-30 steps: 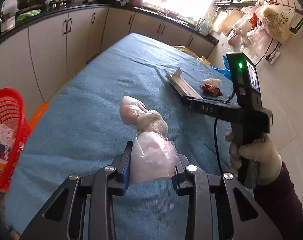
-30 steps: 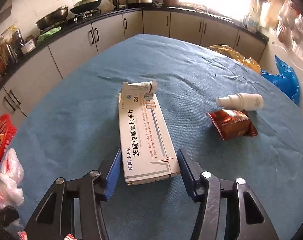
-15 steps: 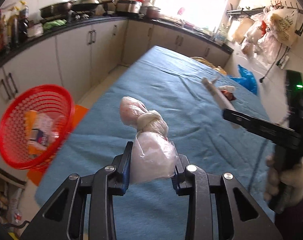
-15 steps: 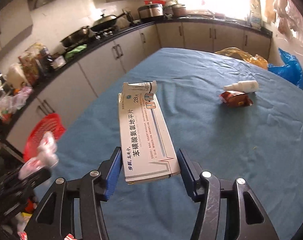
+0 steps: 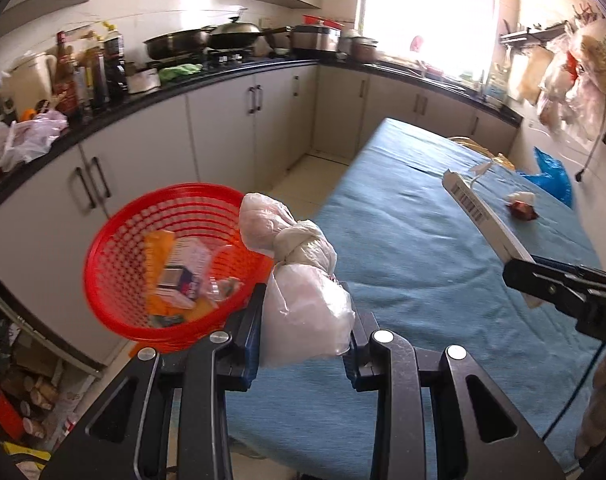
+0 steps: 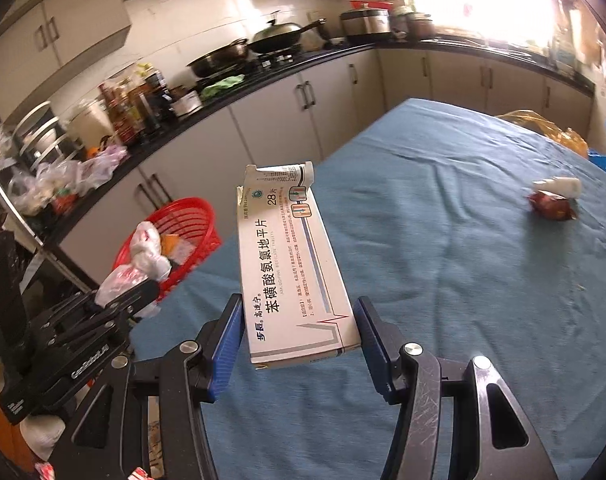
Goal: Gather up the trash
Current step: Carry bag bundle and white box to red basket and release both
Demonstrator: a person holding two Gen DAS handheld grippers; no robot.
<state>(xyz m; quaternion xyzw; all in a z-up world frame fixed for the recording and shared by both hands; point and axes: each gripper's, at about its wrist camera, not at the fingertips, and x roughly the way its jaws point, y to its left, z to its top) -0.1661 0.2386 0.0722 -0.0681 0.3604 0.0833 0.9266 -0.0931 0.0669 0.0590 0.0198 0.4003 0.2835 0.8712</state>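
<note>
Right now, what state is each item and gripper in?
left gripper: shut on the knotted plastic bag, held off the table.
right gripper: shut on the medicine box, end flap open.
red basket: partly filled.
snack packet: lying on table.
white bottle: lying on its side.

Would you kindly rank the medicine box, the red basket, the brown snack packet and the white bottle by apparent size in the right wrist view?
1. Medicine box, inflated by nearness to the camera.
2. Red basket.
3. Brown snack packet.
4. White bottle, though partly hidden behind the packet.
</note>
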